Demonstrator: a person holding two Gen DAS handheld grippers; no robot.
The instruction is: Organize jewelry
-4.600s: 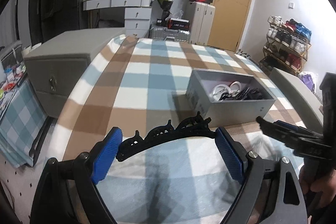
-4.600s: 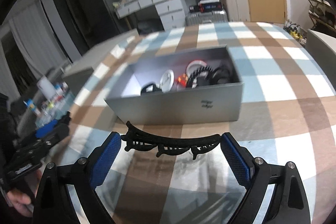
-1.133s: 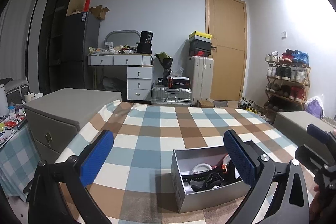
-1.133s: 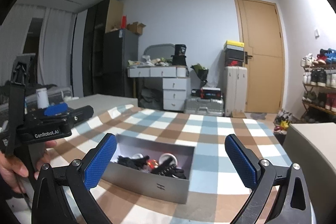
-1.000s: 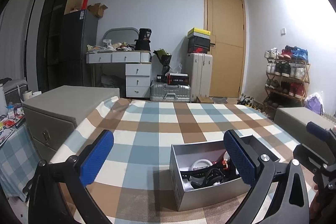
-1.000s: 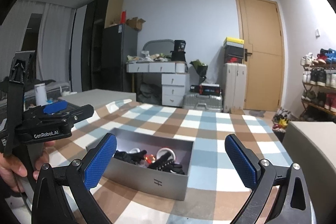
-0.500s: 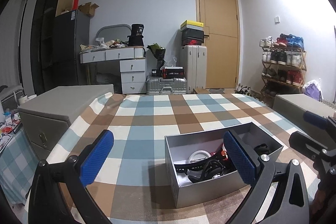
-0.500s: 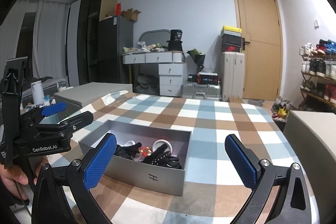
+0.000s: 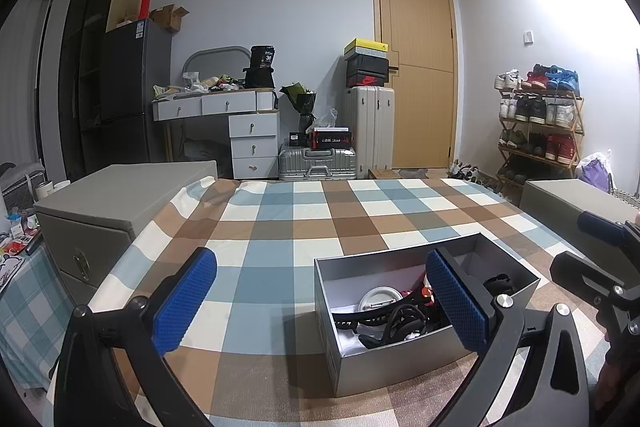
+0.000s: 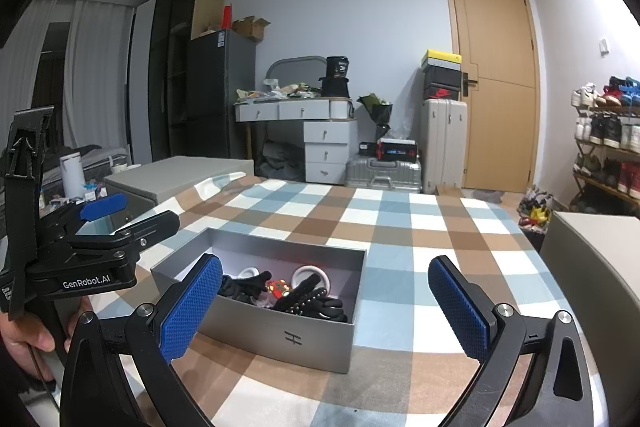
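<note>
**Both grippers empty above the jewelry box**

Left gripper (image 9: 320,303) raised over the checked worktop (image 9: 280,227), blue fingers (image 9: 185,301) spread wide, nothing between them. Right gripper (image 10: 325,303) likewise spread wide and empty. Grey box (image 10: 280,335) resting open on the cloth, holding black hair clips (image 10: 316,301), white round pieces and something small and red, possibly a brooch. Hand (image 10: 24,339) gripping the left tool's handle.

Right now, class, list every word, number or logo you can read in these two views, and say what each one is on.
"GenRobot.AI": on the left gripper body.
"36": on the black box on the desk.
"H"-shaped mark: on the grey box front.
Red swoosh logo: on the shoebox.
Fridge sticker: too small to read.
</note>
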